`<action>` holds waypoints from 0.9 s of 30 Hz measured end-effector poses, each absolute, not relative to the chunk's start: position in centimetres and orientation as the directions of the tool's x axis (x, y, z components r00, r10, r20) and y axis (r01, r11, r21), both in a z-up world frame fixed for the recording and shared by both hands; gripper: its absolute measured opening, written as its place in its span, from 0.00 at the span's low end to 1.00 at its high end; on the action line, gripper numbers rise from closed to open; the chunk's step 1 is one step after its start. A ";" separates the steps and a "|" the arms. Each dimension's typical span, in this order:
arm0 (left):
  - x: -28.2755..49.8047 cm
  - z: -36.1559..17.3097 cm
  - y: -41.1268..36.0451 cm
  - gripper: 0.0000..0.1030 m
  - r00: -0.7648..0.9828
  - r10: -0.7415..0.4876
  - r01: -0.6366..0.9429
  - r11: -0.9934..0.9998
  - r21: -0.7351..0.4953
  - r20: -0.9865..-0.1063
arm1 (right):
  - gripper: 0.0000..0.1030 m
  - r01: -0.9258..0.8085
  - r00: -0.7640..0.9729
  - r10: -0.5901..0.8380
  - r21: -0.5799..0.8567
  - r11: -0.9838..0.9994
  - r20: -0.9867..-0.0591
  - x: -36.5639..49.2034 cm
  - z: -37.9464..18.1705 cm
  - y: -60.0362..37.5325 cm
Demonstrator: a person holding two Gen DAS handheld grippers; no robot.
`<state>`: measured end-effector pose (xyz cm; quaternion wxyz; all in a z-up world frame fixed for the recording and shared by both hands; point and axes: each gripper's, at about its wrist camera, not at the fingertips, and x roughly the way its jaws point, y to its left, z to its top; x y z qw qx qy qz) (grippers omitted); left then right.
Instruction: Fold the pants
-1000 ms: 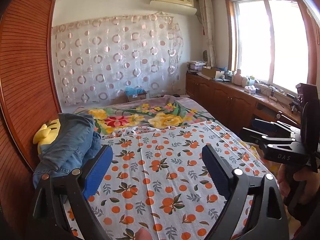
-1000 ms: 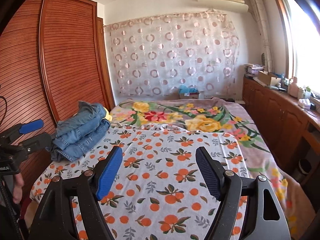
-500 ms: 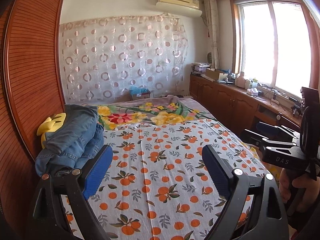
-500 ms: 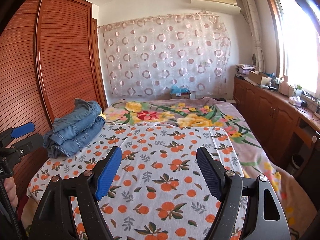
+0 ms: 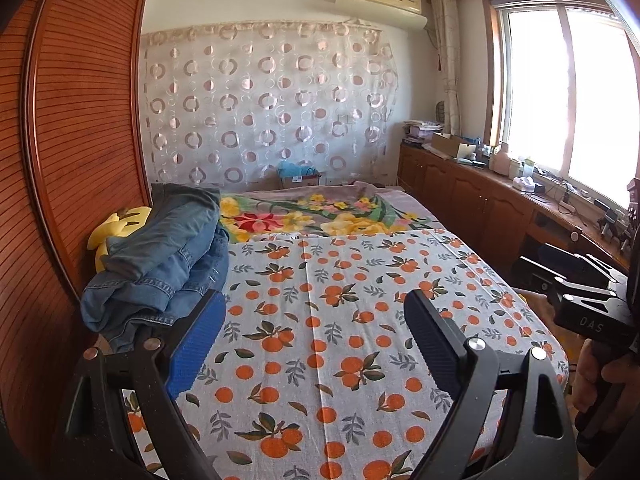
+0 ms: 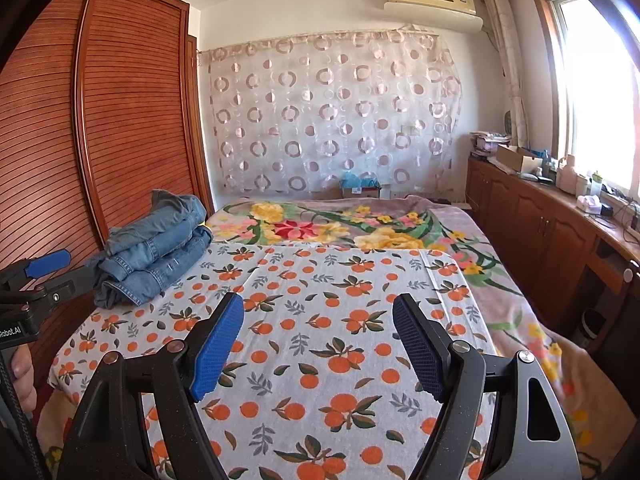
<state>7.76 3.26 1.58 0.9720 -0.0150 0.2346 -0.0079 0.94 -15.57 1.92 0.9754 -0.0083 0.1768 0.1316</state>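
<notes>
Where the wooden wardrobe (image 6: 132,128) meets the bed: jeans (image 6: 154,248), blue denim, several pairs heaped and crumpled, on the far left corner of the orange-print sheet (image 6: 320,320), pressed close to the wardrobe doors; seen also from the left wrist (image 5: 160,256), with a yellow stuffed toy (image 5: 116,224) wedged between heap and wardrobe. Left gripper (image 5: 312,332): black frame, blue-faced pad (image 5: 196,344) on one finger, jaws spread wide, nothing between them but bare sheet beyond; left finger lined up just beside the near edge of the denim heap, contact not determinable. Right gripper (image 6: 318,340): same make, jaws likewise wide apart and empty, poised over the middle of the sheet, well apart from the jeans. Each gripper visible at the edge of the other's view, held in a hand (image 5: 600,392) at the right margin and by fingers (image 6: 22,376) at the left margin. Beyond the sheet: floral blanket (image 6: 340,224) with yellow and red blooms, covering the far half of the bed. Back wall: sheer curtain (image 6: 332,120) with ring pattern, air conditioner (image 6: 432,2) above. Right side: low wooden cabinets (image 6: 540,232) under a bright window (image 5: 568,92), top crowded with boxes and bottles. Cardboard box (image 6: 360,190) at the foot of the curtain.
</notes>
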 end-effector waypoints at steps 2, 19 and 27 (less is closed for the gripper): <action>7.8 1.4 3.4 0.88 0.888 -0.019 0.005 0.999 -0.033 -0.459 | 0.76 -0.262 0.902 0.256 0.031 0.965 -0.347 0.9 1.9 -15.6; 7.8 1.4 3.5 0.88 0.888 -0.011 -0.001 1.000 -0.026 -0.459 | 0.76 -0.264 0.903 0.257 0.028 0.964 -0.345 1.1 1.1 -15.8; 7.8 1.4 3.4 0.88 0.889 -0.013 0.000 1.000 -0.027 -0.458 | 0.76 -0.266 0.903 0.258 0.026 0.964 -0.344 1.0 1.0 -15.8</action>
